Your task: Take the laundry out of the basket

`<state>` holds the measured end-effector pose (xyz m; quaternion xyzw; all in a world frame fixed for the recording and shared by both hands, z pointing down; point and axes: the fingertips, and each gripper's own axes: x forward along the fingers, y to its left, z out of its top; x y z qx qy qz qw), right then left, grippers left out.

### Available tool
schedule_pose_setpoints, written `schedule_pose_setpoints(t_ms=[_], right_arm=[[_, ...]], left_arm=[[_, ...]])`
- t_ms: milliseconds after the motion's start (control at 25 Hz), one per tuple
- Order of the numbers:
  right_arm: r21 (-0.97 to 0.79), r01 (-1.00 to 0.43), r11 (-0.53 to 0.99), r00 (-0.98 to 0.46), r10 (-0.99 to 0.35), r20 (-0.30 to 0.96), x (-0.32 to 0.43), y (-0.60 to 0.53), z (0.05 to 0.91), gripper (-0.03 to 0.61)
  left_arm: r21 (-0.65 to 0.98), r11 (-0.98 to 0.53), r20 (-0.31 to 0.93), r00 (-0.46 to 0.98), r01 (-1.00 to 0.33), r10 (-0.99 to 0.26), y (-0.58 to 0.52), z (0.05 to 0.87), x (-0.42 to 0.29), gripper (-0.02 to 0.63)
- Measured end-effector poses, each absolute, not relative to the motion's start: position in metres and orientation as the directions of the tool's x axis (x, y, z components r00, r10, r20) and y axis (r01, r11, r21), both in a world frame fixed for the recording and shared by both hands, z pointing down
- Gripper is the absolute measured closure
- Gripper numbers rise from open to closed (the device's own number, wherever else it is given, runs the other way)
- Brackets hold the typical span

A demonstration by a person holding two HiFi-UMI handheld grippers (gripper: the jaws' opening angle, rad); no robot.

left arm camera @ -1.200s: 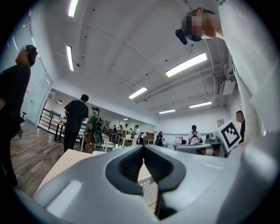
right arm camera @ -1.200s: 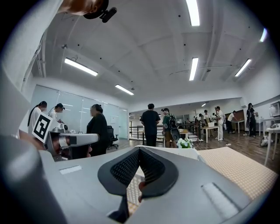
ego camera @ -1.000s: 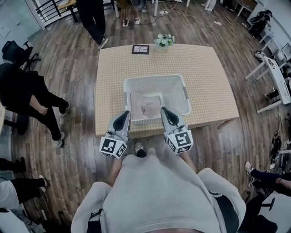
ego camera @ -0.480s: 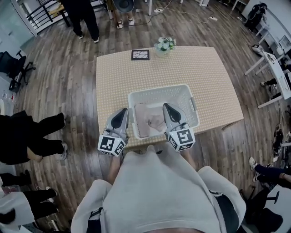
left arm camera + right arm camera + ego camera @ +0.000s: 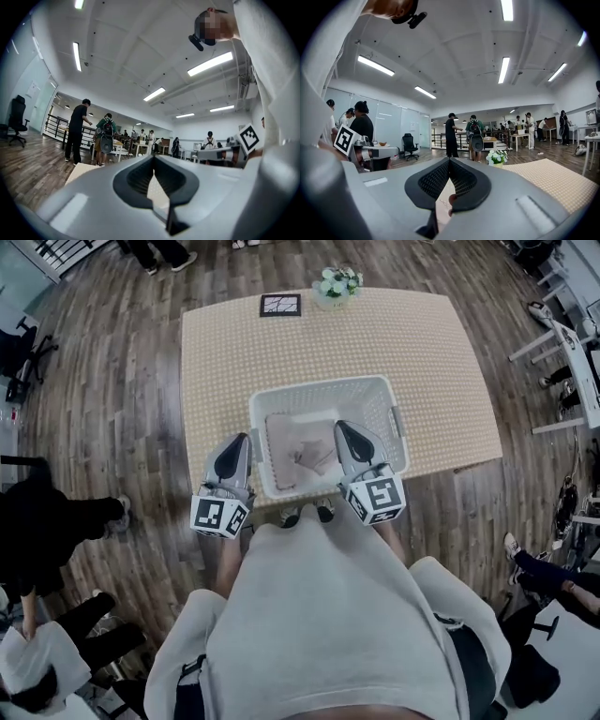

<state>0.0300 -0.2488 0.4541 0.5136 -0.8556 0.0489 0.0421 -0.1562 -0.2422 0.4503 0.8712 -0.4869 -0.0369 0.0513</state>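
Plainly, the left gripper [image 5: 234, 441] and right gripper [image 5: 343, 427] both have their jaws pressed together, with nothing between them. The basket [image 5: 319, 387] stands at the table's [image 5: 412, 343] near edge, and the laundry [image 5: 295, 448] lies inside it toward its left. The right gripper's tip hangs over the laundry's right edge. The left gripper is just outside the basket's left wall.

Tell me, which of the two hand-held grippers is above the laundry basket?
The right hand-held gripper: its tip reaches over the laundry in the white basket. The left hand-held gripper hangs outside the basket's left wall, over the table.
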Motion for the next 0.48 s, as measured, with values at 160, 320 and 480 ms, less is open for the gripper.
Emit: schedule_pose_setpoints(t_ms=[160,320,480], right_arm=[[-0.069,-0.873,0.482,-0.487,-0.859,0.159,0.029,-0.250,0.465,0.580],[-0.099,-0.860,0.500,-0.509,-0.836,0.203,0.030,-0.252,0.471,0.580],[-0.120,-0.857,0.501,-0.514,-0.822,0.244,0.031,-0.259,0.477,0.580]], left_arm=[[0.148,-0.493,0.030,0.502,-0.858,-0.864,-0.238,0.464,-0.159,0.604],[0.168,-0.464,0.073,0.480,-0.870,-0.874,-0.237,0.473,-0.161,0.604],[0.195,-0.436,0.115,0.462,-0.878,-0.879,-0.244,0.490,-0.167,0.604]])
